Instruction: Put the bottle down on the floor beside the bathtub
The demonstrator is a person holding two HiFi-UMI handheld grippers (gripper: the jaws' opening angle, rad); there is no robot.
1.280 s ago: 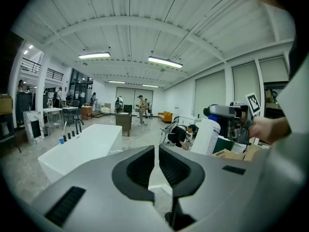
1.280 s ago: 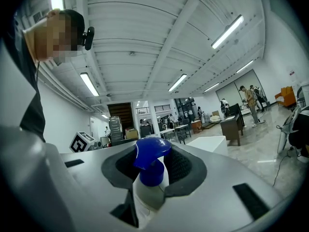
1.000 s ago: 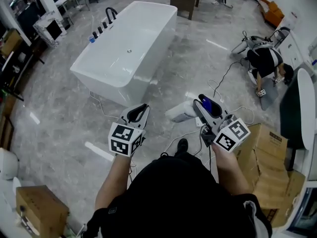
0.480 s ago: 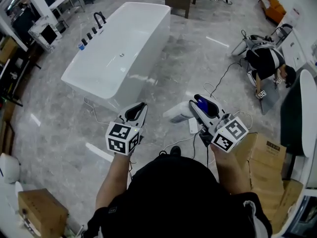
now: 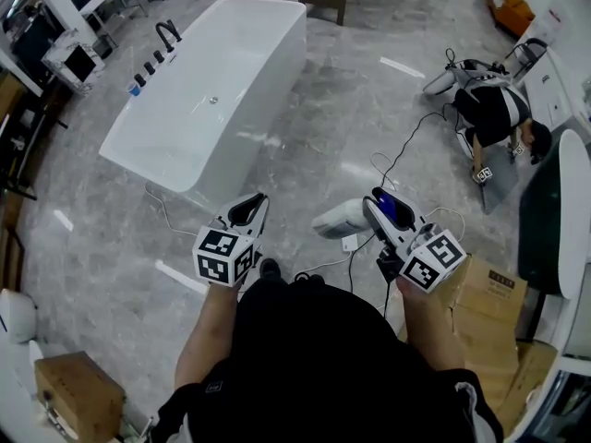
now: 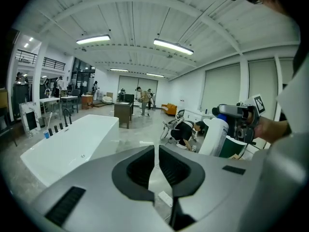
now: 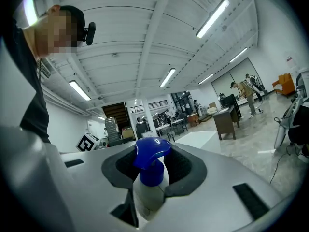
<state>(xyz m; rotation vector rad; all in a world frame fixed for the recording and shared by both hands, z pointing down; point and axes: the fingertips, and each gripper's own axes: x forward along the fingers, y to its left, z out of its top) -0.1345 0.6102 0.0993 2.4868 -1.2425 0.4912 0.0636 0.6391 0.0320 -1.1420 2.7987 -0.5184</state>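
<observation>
In the head view the white bathtub [image 5: 277, 81] stands at the upper left on the grey marble floor. A white spray bottle [image 5: 340, 218] with a blue trigger head [image 5: 395, 208] lies level in my right gripper [image 5: 379, 212], which is shut on its neck, above the floor right of the tub's near end. The right gripper view shows the blue head [image 7: 151, 154] between the pads and the tub [image 7: 198, 138] beyond. My left gripper [image 5: 249, 209] is shut and holds nothing. Past its jaws the left gripper view shows the tub [image 6: 67, 146] and the bottle [image 6: 212, 137].
A person [image 5: 494, 109] crouches on the floor at the right among cables [image 5: 406, 150]. A power strip [image 5: 351, 243] lies below the bottle. Cardboard boxes [image 5: 489, 289] stand at the right, another box [image 5: 78, 395] at the lower left. Black taps [image 5: 152, 55] line the tub's far rim.
The tub has slid left and away in the head view as the person walks. Both grippers keep their places in front of the body, and the bottle stays gripped.
</observation>
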